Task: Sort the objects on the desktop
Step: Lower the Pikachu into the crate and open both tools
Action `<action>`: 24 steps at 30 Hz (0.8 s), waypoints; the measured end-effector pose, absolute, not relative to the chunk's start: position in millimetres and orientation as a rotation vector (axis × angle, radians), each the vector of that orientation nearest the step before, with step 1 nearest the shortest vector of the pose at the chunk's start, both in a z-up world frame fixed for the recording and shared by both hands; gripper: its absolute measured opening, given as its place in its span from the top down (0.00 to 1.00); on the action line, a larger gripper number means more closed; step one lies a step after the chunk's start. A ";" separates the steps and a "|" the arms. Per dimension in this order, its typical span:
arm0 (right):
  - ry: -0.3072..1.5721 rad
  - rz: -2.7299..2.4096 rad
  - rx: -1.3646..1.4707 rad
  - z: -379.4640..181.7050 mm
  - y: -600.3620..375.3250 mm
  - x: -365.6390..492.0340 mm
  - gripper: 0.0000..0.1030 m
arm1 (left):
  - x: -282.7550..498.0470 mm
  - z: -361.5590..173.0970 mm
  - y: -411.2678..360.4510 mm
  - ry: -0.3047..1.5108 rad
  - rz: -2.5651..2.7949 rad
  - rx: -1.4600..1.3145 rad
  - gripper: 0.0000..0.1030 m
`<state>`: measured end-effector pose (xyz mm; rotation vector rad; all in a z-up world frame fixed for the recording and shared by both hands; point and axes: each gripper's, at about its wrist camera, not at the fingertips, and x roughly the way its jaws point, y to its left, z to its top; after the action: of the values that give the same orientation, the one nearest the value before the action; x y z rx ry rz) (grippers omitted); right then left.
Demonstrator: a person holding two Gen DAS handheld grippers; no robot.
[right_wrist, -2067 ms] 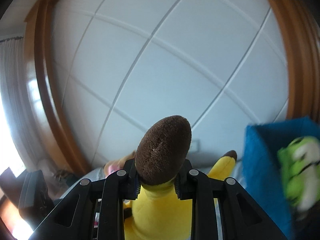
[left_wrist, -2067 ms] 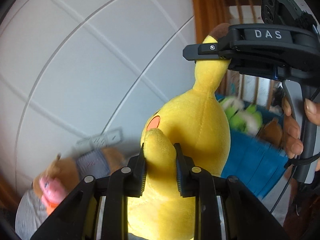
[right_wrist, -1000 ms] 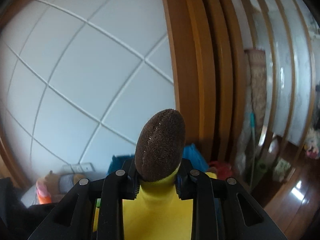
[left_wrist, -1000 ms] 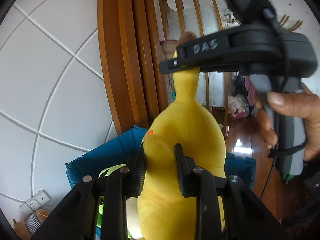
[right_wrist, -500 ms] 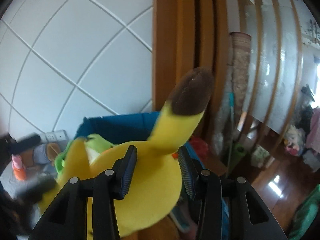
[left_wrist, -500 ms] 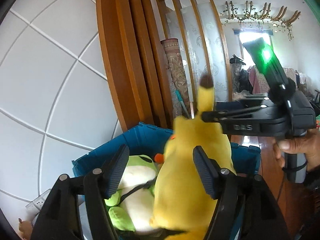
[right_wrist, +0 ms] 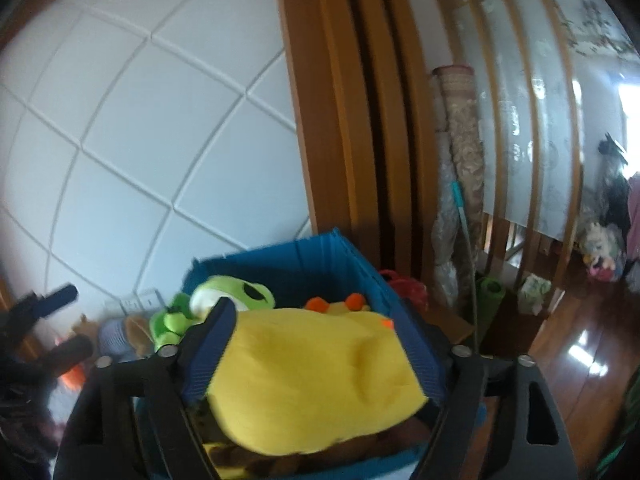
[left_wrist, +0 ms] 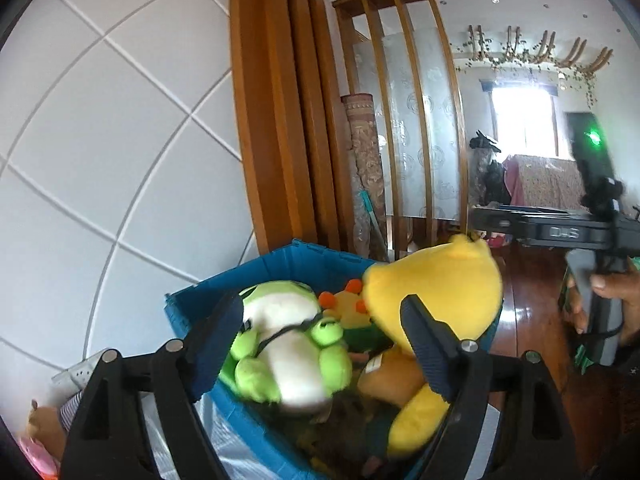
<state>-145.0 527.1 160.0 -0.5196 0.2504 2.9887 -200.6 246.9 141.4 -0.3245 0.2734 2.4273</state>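
Yellow plush [left_wrist: 436, 280] lying in blue bin [left_wrist: 280, 264], atop other toys beside green frog plush [left_wrist: 288, 344].

Left view alone shows right gripper [left_wrist: 480, 218] held in a hand [left_wrist: 616, 300]. Left gripper [left_wrist: 324, 336] jaws opening, spread, gripping nothing. Right-view jaws opening, flanking the plush, pad contact unclear; both aimed slightly downward.

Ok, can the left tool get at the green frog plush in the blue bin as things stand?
Probably yes. The left tool is opening with nothing gripped, and the green frog plush lies uncovered on top in the blue bin, right ahead; the yellow plush lies beside it, not over it.
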 end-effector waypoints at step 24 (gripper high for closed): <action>0.080 2.877 -0.483 60.2 313.1 26.1 0.01 | -52.7 64.5 106.2 0.296 2.522 -0.432 0.00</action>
<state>26.1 313.1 60.2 -0.4833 0.0803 2.8770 -52.7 106.2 64.5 -0.4320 0.2957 2.5218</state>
